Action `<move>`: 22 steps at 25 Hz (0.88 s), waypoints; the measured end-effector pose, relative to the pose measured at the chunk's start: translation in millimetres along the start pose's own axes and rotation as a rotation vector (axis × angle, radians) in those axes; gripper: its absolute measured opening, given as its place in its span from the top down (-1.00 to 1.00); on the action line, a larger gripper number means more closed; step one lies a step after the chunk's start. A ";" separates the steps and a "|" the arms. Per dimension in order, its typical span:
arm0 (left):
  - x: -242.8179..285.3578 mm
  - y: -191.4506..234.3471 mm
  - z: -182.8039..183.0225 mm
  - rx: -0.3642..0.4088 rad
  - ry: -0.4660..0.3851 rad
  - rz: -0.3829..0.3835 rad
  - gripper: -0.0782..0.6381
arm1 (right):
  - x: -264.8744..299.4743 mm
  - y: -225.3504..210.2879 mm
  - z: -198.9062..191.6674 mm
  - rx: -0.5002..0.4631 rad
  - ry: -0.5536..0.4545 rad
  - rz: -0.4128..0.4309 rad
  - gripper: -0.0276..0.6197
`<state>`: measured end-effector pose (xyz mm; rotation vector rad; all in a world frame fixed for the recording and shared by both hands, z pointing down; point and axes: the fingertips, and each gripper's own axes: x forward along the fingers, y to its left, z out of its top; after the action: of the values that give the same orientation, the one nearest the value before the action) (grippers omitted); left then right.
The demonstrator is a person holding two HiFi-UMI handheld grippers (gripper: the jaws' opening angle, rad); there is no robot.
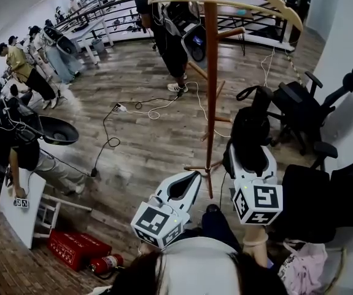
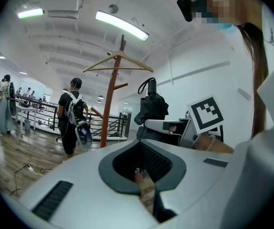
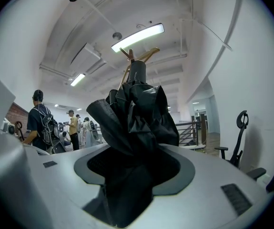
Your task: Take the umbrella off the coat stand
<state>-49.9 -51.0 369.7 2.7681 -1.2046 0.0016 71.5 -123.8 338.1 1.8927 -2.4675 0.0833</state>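
Two grippers, both pointing level toward the stand.

Right gripper: tongs stand wide and are clamped on the black folded fabric umbrella. The bunched cloth fills the gap between the tongs and rises up and out ahead of them.

Left gripper: tongs drawn close, with only a thin slit between them and nothing in it. Plank floor shows through the slit. It touches no object.

Umbrella position: in the head view it sits straight ahead of the right gripper's tongs, just right of the reddish-brown wooden coat stand. It is about level with the lower part of the pole. The left gripper is lower left of it, well apart from the cloth.

View differences:
- The left gripper view shows the umbrella side-on, with its strap loop on top. White wall is visible between it and the stand pole, so it is clear of the pole there.
- The right gripper view puts the stand's top and curved arms directly behind the umbrella, so no gap can be read.
- Only the head view shows the stand's base on the wood-plank floor and the black office chairs to the right.
- Only the left gripper view shows a person with a backpack beyond the stand.
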 end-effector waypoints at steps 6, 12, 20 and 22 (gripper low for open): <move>-11.5 -3.3 -1.3 0.005 0.000 -0.011 0.76 | -10.2 7.5 -4.3 0.013 -0.002 -0.010 0.10; -23.8 -5.8 -2.2 0.009 -0.010 -0.028 0.76 | -25.0 20.3 -6.3 0.005 -0.009 -0.021 0.10; -40.6 -13.3 -6.3 0.007 -0.019 -0.044 0.76 | -44.2 27.1 -11.5 0.008 -0.011 -0.047 0.10; -44.5 -15.5 -6.9 0.008 -0.015 -0.056 0.76 | -48.4 30.8 -11.9 0.007 -0.012 -0.050 0.10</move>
<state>-68.7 -7.4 372.6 2.8128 -1.1330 -0.0191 54.2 -68.5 346.5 1.9621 -2.4289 0.0788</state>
